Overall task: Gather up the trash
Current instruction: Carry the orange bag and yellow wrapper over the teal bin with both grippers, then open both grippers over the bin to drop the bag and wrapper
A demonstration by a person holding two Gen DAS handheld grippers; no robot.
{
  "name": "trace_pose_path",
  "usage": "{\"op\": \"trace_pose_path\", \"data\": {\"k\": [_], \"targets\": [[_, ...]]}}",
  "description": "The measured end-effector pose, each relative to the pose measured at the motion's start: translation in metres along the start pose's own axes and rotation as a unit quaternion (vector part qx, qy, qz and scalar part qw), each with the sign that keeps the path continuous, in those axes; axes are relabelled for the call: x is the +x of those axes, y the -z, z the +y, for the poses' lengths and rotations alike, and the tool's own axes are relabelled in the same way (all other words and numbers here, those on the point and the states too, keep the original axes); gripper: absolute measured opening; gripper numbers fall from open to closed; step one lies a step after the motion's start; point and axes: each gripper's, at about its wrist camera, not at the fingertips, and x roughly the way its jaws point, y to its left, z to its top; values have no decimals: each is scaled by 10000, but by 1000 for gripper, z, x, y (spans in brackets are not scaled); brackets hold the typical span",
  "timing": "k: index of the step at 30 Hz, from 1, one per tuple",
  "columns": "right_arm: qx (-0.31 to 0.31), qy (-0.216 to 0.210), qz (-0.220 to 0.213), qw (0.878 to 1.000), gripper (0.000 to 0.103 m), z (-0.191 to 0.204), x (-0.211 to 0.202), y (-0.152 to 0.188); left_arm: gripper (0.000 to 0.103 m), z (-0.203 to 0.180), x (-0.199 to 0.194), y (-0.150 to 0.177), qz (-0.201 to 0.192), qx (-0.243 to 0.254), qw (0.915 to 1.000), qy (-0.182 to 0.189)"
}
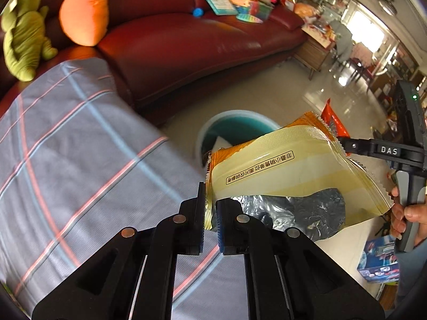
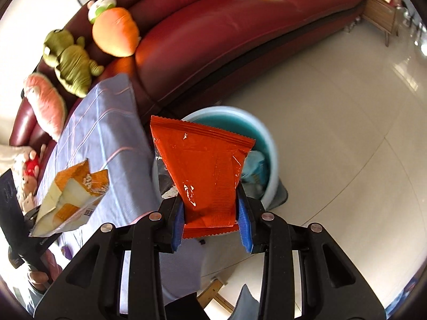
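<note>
Wrappers hang in both claws above the blue bin (image 2: 269, 144) on the floor beside the cloth-covered table (image 1: 80, 146). The left gripper (image 1: 210, 213) pinches the yellow packet (image 1: 293, 165) by its edge; the right gripper (image 2: 210, 221) clamps the red wrapper (image 2: 205, 165) at its crimped end. Both look empty, light, crinkly and slick, so the stiffer sealed seams seem the safest hold.
</note>
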Motion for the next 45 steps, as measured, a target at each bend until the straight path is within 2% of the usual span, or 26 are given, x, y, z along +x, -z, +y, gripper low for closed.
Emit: {"op": "trace_pose_path", "data": {"k": [14,15,17,18,19,21,31,37,38,41,45], "targets": [[304,225,69,9993,33,-36,5,-25,10,-30,63,-37,388,2,9990,198],[312,233,78,9992,33,-36,6,-26,14,-31,64,-39,408,-41,9989,226],[317,249,88,9991,33,-37,7,-28,38,-33,67,-42,421,-72,9989,196],[318,251,94,9991,33,-37,8,-28,61,-34,68,-43,376,-78,9992,147],[318,252,106,9991,33,-37,8,-28,74,-35,67,-43,316,-77,9994,98],[313,257,130,9991,33,-37,11,-29,80,-35,65,-42,247,-73,9997,22],[161,222,265,9993,36,-24,23,-29,90,-23,57,-28,309,-172,9994,60],[-5,211,443,9988,38,-11,38,-27,91,-19,51,-16,330,-183,9992,101],[-38,214,484,9986,44,-9,42,-26,91,-19,50,-15,330,-181,9992,101],[-107,188,599,9980,71,-1,52,-24,92,-17,46,-10,332,-191,9992,108],[-111,187,680,9975,75,4,57,-22,94,-10,42,-4,320,-285,9990,132]]}}
